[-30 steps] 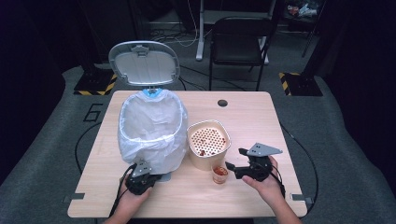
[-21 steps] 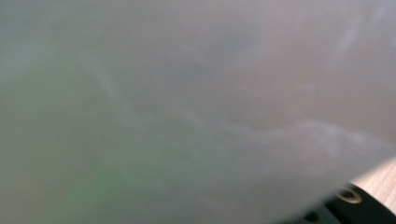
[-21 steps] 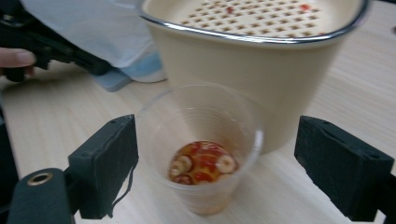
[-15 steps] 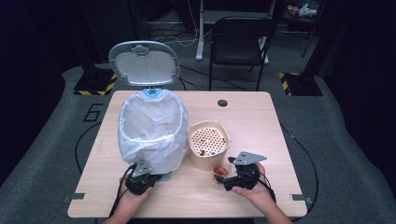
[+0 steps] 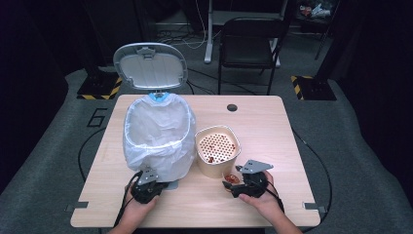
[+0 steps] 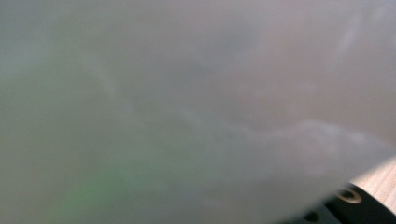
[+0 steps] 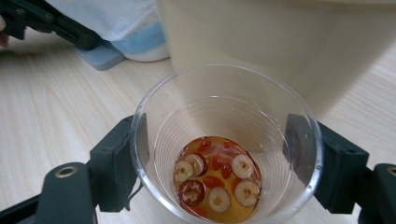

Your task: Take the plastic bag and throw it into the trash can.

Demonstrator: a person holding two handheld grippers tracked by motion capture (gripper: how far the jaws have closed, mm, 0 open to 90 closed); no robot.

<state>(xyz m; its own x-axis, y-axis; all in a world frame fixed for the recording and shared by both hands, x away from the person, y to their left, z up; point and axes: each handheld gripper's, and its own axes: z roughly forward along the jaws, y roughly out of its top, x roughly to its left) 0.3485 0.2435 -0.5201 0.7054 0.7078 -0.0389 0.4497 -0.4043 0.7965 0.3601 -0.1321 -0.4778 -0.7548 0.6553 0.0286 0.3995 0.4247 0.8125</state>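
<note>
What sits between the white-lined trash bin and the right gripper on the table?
A cream strainer bucket with a perforated insert stands between the white-lined trash bin and the right gripper, seen in the high view; a clear plastic cup sits between that gripper's jaws.

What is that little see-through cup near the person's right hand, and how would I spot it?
Find the white-bagged bin on the wooden table; the cream strainer tub stands beside it. Against the tub's front stands a clear plastic cup between the right gripper jaws, with amber liquid, red berries and pale sliced fruit.
</note>
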